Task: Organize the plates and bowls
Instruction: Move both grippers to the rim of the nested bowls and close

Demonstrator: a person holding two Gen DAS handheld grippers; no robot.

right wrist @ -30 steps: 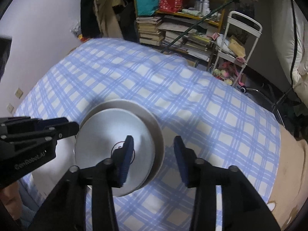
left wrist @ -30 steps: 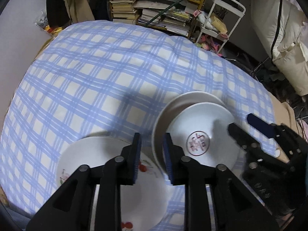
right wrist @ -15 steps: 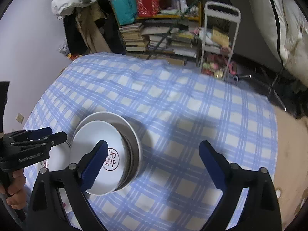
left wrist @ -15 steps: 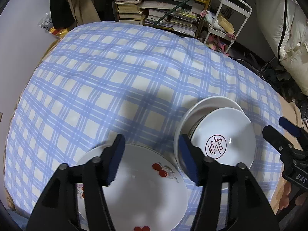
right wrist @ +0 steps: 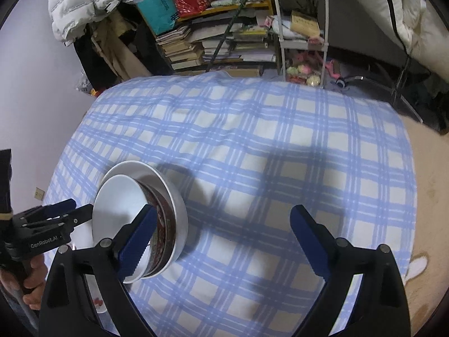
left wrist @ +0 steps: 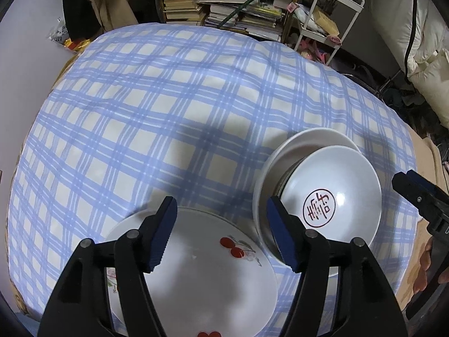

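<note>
Left gripper (left wrist: 221, 231) opening above cherry plate (left wrist: 196, 275), gripping nothing. Right gripper (right wrist: 224, 238) standing wide, empty, beside stacked bowls (right wrist: 171, 213). Both dishes lying on checked counter (left wrist: 168, 98), near edge.

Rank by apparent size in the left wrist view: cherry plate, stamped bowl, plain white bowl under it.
1. cherry plate, though nearest the camera.
2–3. plain white bowl and stamped bowl: alike; lower one mostly covered.

Your left gripper (left wrist: 221, 230) points steeply down, its jaws opening with nothing pressed between them. Your right gripper (right wrist: 224, 241) angles down on the right, jaws spread wide and empty.
</note>
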